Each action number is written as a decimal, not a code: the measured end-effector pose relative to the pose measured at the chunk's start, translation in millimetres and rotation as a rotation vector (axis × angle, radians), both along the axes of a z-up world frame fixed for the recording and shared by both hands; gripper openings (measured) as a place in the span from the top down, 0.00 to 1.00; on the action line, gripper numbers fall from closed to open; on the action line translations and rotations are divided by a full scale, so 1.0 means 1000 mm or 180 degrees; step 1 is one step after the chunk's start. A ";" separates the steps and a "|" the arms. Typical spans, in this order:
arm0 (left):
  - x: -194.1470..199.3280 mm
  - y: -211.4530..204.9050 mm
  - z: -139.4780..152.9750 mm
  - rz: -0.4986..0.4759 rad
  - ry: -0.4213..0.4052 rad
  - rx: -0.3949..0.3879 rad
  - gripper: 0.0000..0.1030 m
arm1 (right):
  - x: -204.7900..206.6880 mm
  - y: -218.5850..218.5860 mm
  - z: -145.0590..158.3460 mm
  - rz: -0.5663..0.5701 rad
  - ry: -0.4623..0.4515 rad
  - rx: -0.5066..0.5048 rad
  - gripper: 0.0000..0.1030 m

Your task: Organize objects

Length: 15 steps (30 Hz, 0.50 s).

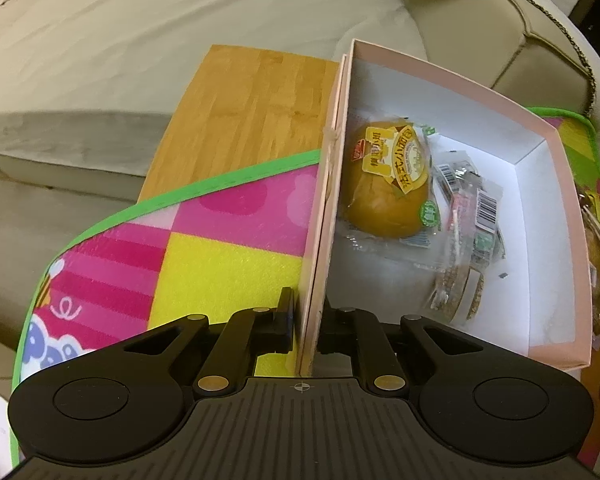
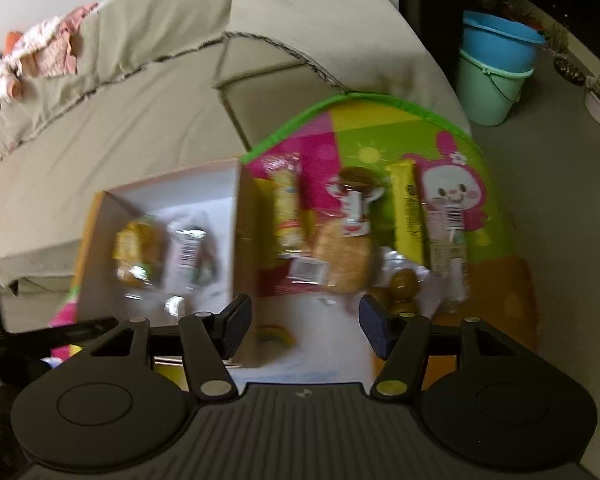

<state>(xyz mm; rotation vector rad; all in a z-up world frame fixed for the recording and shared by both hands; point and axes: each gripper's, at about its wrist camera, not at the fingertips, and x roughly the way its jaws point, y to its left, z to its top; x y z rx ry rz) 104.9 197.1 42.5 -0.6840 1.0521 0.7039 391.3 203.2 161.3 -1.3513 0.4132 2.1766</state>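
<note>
Left wrist view: the left gripper (image 1: 305,320) is clenched on the near wall of the pink box (image 1: 452,76), one finger outside and one inside, steadying it on the colourful play mat (image 1: 220,248). Inside the box lie a wrapped round bun (image 1: 388,180) at 12 o'clock from the gripper and several clear snack packets (image 1: 468,216) toward 1 o'clock.

Right wrist view (blurred): the right gripper (image 2: 305,326) stands released, nothing between its fingers, above the mat. The unsorted snacks (image 2: 342,256) lie at 12 to 1 o'clock from it, outside the box, which sits at 10 o'clock.

The step in hand appears to be the reach for the next snack. The next move likely calls for lowering the parted fingers astride one packet, closing, then carrying it toward 10 o'clock over the box wall.
</note>
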 end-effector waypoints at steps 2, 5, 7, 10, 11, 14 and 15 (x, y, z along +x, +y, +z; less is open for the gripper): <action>0.000 -0.001 0.000 0.0054 0.0014 0.0010 0.89 | -0.005 0.012 -0.006 0.0136 -0.0056 0.0032 0.42; 0.000 -0.003 0.000 0.0124 0.0014 0.0029 0.89 | -0.024 0.030 -0.015 0.0424 -0.0082 0.0088 0.42; -0.001 -0.004 0.000 0.0167 0.0006 0.0038 0.89 | -0.042 0.040 -0.022 0.0575 -0.0068 0.0124 0.43; -0.002 -0.006 -0.001 0.0222 -0.0007 0.0053 0.89 | -0.071 0.058 -0.037 0.0679 0.0082 -0.0079 0.54; -0.002 -0.006 -0.001 0.0236 -0.0012 0.0055 0.89 | -0.081 0.066 -0.043 0.0658 0.0138 -0.0186 0.58; -0.002 -0.007 0.000 0.0275 -0.0005 0.0065 0.89 | -0.107 0.086 -0.065 0.0496 0.0230 -0.0414 0.63; -0.002 -0.008 0.000 0.0282 -0.0002 0.0069 0.89 | -0.112 0.090 -0.071 0.0466 0.0231 -0.0459 0.64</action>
